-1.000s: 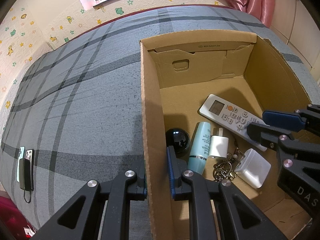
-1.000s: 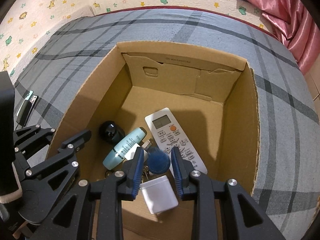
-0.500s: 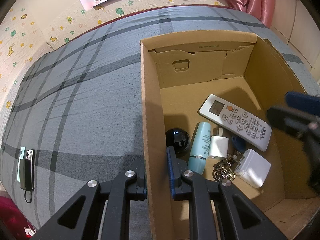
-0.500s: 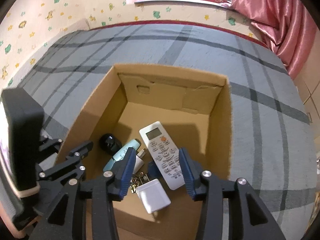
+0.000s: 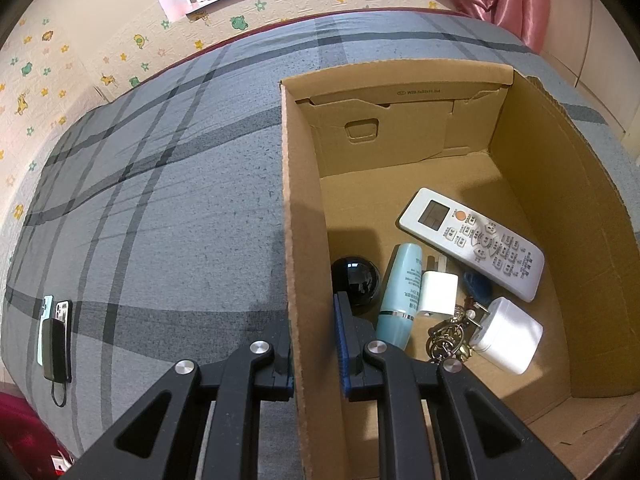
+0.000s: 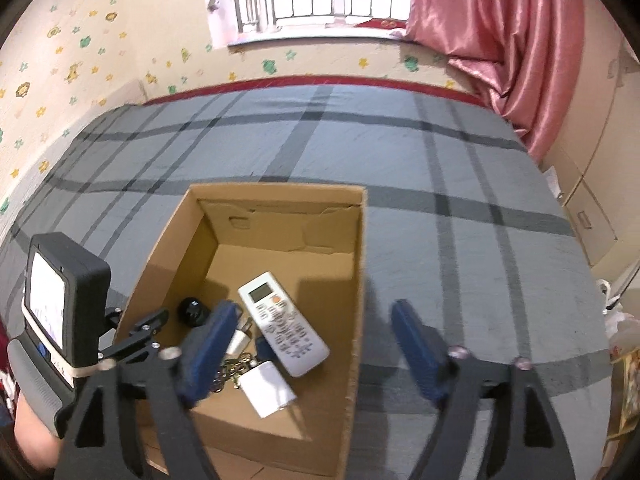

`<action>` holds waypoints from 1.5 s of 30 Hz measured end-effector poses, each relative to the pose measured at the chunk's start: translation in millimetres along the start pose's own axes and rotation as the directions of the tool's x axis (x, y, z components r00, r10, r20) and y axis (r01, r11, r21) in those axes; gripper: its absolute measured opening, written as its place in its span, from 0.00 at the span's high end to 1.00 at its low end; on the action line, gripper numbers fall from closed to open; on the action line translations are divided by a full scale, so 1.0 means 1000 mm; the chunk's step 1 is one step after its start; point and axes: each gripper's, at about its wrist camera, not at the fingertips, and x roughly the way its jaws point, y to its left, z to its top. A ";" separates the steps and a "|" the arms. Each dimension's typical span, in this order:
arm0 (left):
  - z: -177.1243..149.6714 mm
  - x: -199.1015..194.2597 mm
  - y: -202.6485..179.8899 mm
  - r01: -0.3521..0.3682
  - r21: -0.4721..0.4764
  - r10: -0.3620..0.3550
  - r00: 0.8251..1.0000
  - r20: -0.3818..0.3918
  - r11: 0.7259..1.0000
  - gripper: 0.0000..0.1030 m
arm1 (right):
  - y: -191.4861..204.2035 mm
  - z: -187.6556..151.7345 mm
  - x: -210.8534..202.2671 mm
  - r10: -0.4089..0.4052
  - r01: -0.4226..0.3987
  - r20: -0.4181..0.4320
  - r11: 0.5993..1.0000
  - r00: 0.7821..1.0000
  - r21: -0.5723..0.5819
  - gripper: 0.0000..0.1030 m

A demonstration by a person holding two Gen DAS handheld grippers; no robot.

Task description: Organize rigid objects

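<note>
Grey plaid bedspread (image 6: pixel 360 152) beneath cardboard box (image 6: pixel 356 280), sticker-dotted walls (image 6: pixel 80 40).

I'm seeing the right gripper (image 6: pixel 308 344) fingers (image 6: pixel 208 344) blurring and covering the teal bottle (image 5: pixel 400 296) in the right wrist view. I'm losing the blue item (image 5: pixel 478 284) under the remote (image 5: pixel 472 240). The box (image 5: pixel 304 216) near corner is running off frame, and the keys (image 5: pixel 446 338) are too tangled to count.

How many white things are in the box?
3: the remote toward the far right, a small charger beside the blue bottle, and a bigger plug block nearest, by the keys. More could hide underneath.
</note>
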 end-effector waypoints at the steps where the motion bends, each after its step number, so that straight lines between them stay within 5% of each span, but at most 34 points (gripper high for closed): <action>1: 0.000 0.000 0.000 0.000 0.000 0.000 1.000 0.000 1.000 0.84 | -0.001 -0.001 -0.003 -0.011 0.011 0.007 1.000 1.000 -0.003 0.10; 4: 0.000 0.000 0.000 -0.001 0.000 0.001 1.000 0.000 1.000 0.84 | -0.005 -0.003 -0.010 -0.043 0.043 0.018 0.999 0.999 -0.006 0.00; 17: 0.000 -0.010 -0.005 -0.032 0.008 0.032 0.999 0.006 0.999 0.78 | -0.021 -0.015 -0.027 -0.061 0.060 0.022 0.997 0.998 0.040 0.00; 18: 0.000 -0.014 -0.005 -0.032 0.009 0.032 0.999 0.012 0.999 0.64 | -0.021 -0.015 -0.028 -0.057 0.056 0.025 0.998 0.998 0.042 0.00; 19: 0.001 -0.019 -0.005 -0.030 0.006 0.030 0.999 0.022 1.000 0.37 | -0.021 -0.016 -0.029 -0.056 0.055 0.031 0.997 0.998 0.045 0.00; 21: 0.003 -0.028 -0.005 -0.045 -0.002 0.045 0.998 0.043 0.999 0.09 | -0.022 -0.017 -0.032 -0.064 0.062 0.035 0.997 0.997 0.050 0.00; 26: 0.004 -0.058 -0.004 -0.076 -0.010 0.077 0.993 0.089 0.997 0.00 | -0.025 -0.020 -0.040 -0.061 0.058 0.041 0.996 0.997 0.065 0.00; 45: -0.042 -0.169 -0.002 -0.052 -0.084 0.067 0.982 0.175 0.995 0.00 | -0.015 -0.037 -0.129 -0.073 0.068 0.076 0.995 0.994 0.068 0.00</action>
